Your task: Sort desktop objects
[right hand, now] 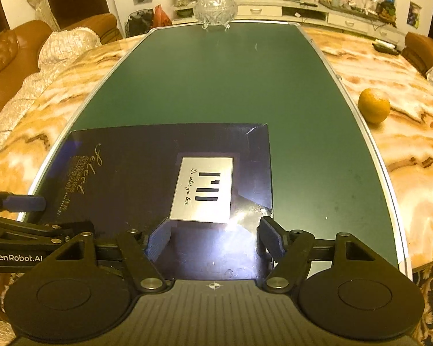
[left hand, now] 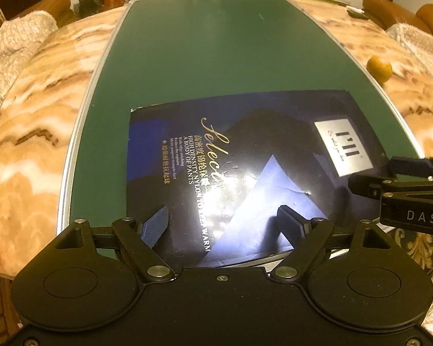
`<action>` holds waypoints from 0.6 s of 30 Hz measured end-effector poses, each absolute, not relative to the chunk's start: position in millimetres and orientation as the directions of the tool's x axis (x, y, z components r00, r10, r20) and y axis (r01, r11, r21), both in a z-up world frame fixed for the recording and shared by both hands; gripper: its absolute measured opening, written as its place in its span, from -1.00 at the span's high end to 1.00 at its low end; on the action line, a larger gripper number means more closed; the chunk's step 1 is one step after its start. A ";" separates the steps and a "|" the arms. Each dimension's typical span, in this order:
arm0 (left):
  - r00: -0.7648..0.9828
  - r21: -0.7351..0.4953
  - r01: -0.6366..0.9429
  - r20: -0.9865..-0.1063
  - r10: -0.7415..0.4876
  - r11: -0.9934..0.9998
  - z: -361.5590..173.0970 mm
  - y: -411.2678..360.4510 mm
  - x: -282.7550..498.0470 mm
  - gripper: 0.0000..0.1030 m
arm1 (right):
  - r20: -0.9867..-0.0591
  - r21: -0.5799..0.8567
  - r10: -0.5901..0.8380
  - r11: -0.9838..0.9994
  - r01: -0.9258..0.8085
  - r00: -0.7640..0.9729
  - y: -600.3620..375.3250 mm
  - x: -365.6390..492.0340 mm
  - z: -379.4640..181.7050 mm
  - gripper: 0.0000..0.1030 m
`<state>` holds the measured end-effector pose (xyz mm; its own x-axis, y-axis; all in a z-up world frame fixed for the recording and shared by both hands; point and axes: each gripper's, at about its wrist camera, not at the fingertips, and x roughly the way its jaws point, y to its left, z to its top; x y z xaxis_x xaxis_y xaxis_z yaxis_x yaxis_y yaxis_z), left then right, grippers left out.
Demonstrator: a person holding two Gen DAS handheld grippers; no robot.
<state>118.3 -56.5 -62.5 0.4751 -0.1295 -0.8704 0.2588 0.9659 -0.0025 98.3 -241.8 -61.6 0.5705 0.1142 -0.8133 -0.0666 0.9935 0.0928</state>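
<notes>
On the green mat (left hand: 216, 57) that covers the middle of the marble-patterned table (left hand: 43, 115) lies a flat dark blue box (left hand: 245, 150), close to the near edge, with gold script and white lettering on its glossy lid and a silver label (right hand: 202, 190) toward its right end. Both views look down at it from above.

Over the left half of the box the left hand-held gripper (left hand: 222, 225) hangs with its 2 blue-padded fingers (left hand: 154, 226) spread apart and nothing between them. Over the right half, near the silver label, the right hand-held gripper (right hand: 213, 239) is likewise spread, empty, its right finger above the box's right edge. Whether either gripper's fingertips touch the lid cannot be told. Each gripper shows at the side of the other's view, so the 2 are side by side.

At the far end of the mat stands a cut-glass bowl (right hand: 215, 10) on small feet. Right of the mat, on the bare table, sits an orange (right hand: 373, 105), well apart from the box.
</notes>
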 end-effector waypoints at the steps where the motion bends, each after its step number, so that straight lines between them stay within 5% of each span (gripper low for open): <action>1: 0.477 0.007 0.261 -0.870 -0.123 0.965 -63.4 -57.7 117.7 -0.67 | -0.814 0.084 0.109 0.994 -0.069 0.571 -240.4 97.9 -62.0 -0.41; 8: 0.488 0.030 0.253 -0.867 -0.101 0.967 -68.3 -59.7 114.2 -0.98 | -0.813 0.059 0.088 0.996 -0.069 0.576 -236.9 95.1 -63.2 -0.50; 18: 0.538 0.054 0.149 -0.842 -0.035 0.987 -53.8 -38.2 86.9 -0.99 | -0.809 0.069 0.069 0.997 -0.022 0.583 -240.4 70.0 -56.6 -1.00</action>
